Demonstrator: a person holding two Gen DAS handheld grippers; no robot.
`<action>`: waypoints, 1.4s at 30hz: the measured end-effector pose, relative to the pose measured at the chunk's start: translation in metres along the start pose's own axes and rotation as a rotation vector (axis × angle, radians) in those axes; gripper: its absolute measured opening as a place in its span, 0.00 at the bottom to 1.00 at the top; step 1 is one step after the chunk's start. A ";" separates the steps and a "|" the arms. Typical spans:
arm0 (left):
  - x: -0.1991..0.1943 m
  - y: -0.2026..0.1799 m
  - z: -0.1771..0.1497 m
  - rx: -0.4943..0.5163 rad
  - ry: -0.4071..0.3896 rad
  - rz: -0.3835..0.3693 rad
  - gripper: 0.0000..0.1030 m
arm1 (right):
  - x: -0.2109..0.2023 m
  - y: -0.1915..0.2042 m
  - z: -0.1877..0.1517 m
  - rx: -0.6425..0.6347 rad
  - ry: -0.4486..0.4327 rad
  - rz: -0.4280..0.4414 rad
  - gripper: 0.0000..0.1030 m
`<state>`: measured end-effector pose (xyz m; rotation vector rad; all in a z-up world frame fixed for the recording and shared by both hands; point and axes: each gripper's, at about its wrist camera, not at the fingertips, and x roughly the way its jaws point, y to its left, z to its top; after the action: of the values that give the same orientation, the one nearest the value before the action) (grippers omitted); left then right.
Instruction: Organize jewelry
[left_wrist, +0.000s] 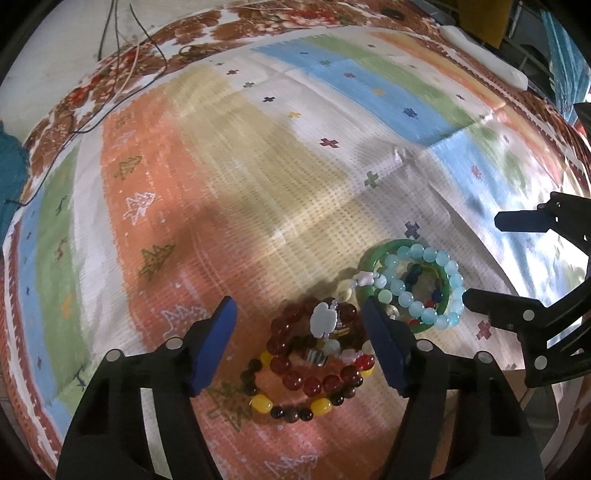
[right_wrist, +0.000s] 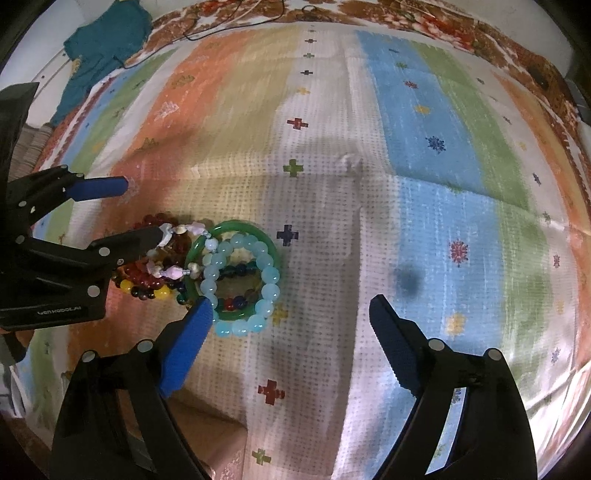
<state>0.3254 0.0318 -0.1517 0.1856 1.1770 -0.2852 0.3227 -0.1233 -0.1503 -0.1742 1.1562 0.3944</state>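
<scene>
- while both grippers hang over the pile, nothing looks sorted: every bracelet lies in one heap on the cloth, so by my reading the job is barely begun.
- left gripper (left_wrist: 299, 328) is spread apart, pads touching nothing; the dark red bead bracelet (left_wrist: 314, 376) lies right between its fingers, just under the tips, with the yellow-and-brown bead bracelet (left_wrist: 291, 406) nearer the gripper's body (the two overlap).
- a white flat charm (left_wrist: 324, 320) rests on top of that red loop, midway between the left fingers.
- right gripper (right_wrist: 291, 314) is also spread wide and holding nothing; its left fingertip sits just at the near edge of the green bangle (right_wrist: 236, 225), whether touching or not i cannot tell.
- pale blue bead bracelet (right_wrist: 240, 284) lies across the bangle, ahead of and to the left of the right gripper's centre; darker mixed beads show inside the ring.
- a strand of pinkish-white beads (right_wrist: 177, 271) links the two clusters, running from the red heap to the bangle.
- what's left, as i judge it: pull the tangle apart and give each piece a place; no box or tray is in view.
- surface: a woven mat (left_wrist: 258, 166) with stripes of orange, tan, white, blue and green, dotted with little crosses and trees, creased ahead of the grippers.
- beyond the mat, a brown floral cover (right_wrist: 424, 14), thin dark cords (left_wrist: 122, 55), and a teal cloth (right_wrist: 107, 44) far ahead-left of the right gripper.
</scene>
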 end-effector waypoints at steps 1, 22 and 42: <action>0.001 0.000 0.001 0.003 0.001 -0.002 0.65 | 0.001 0.000 0.001 0.001 0.002 0.001 0.84; 0.030 -0.019 0.008 0.083 0.055 -0.010 0.17 | 0.025 0.004 0.001 -0.025 0.055 0.057 0.20; -0.020 -0.001 -0.004 -0.089 -0.042 0.078 0.14 | -0.012 0.010 0.002 -0.082 -0.043 0.014 0.12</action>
<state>0.3139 0.0345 -0.1344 0.1464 1.1355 -0.1675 0.3163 -0.1161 -0.1379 -0.2281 1.0997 0.4563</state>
